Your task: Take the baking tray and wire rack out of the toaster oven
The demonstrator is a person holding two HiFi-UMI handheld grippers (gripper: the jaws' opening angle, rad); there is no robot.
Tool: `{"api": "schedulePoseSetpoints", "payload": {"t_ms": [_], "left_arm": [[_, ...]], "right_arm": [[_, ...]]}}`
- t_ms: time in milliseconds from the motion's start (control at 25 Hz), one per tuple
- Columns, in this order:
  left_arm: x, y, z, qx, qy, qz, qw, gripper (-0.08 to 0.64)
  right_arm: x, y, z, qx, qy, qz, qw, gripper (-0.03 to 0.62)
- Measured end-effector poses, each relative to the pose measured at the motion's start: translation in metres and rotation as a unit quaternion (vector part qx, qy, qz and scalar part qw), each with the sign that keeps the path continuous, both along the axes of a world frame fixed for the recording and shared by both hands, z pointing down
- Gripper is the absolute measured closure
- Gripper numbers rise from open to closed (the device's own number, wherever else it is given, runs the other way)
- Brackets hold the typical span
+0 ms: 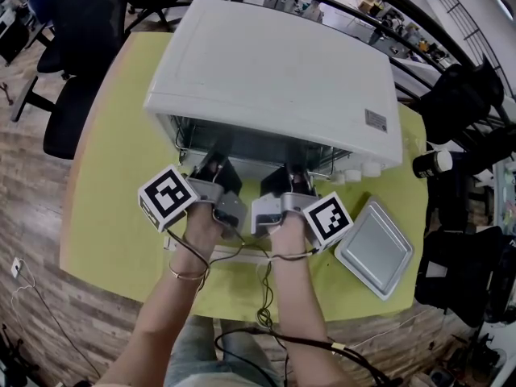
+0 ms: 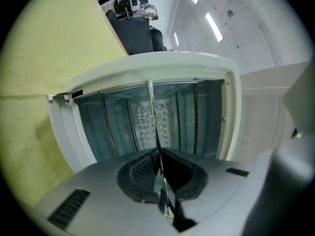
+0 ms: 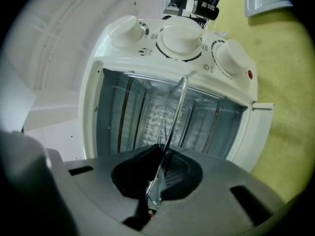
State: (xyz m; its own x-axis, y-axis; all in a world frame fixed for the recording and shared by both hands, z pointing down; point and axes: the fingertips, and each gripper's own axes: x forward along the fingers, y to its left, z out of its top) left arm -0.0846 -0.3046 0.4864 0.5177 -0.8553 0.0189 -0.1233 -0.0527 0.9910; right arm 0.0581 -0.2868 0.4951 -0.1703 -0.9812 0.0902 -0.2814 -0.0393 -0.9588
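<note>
The white toaster oven (image 1: 274,75) stands on a yellow-green table, its front open toward me. Both grippers reach level into the opening, side by side. My left gripper (image 1: 211,168) is shut on the wire rack (image 2: 152,117), which runs edge-on as a thin metal line from between the jaws into the oven. My right gripper (image 1: 294,177) is shut on the same rack (image 3: 176,107), also seen edge-on. In the gripper views, the left gripper (image 2: 158,154) and right gripper (image 3: 161,154) have their dark pads pressed on the rack. The silver baking tray (image 1: 373,247) lies on the table right of the oven.
The oven's three white knobs (image 3: 182,38) sit beside the opening on the right gripper's side. Black office chairs (image 1: 76,95) stand left of the table (image 1: 113,216). A black railing and dark gear (image 1: 459,103) are at the right. Cables hang from the grippers near the table's front edge.
</note>
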Motion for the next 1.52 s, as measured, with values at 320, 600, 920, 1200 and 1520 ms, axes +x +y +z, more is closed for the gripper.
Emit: {"api": "schedulePoseSetpoints", "payload": {"t_ms": [320,600,920,1200,1520], "left_arm": [[-0.003,0.013,0.002,-0.012,-0.007,0.000,0.9999,0.552],[-0.002,0.021,-0.001,-0.003,-0.007,0.002,1.0000,0.552],[-0.004,0.033,0.000,-0.005,-0.011,0.004,0.9999,0.552],[-0.007,0.043,0.000,-0.015,-0.011,0.004,0.9998,0.552],[-0.008,0.053,-0.001,-0.016,-0.009,0.003,0.9998,0.552]], "right_arm": [[-0.003,0.010,0.000,0.000,0.004,-0.002,1.000,0.595],[-0.003,0.020,-0.001,0.000,0.003,-0.003,1.000,0.595],[-0.005,0.033,0.000,-0.001,0.013,-0.002,1.000,0.595],[-0.007,0.041,-0.002,-0.001,0.006,-0.003,1.000,0.595],[-0.009,0.051,-0.002,-0.003,0.007,-0.005,1.000,0.595]]}}
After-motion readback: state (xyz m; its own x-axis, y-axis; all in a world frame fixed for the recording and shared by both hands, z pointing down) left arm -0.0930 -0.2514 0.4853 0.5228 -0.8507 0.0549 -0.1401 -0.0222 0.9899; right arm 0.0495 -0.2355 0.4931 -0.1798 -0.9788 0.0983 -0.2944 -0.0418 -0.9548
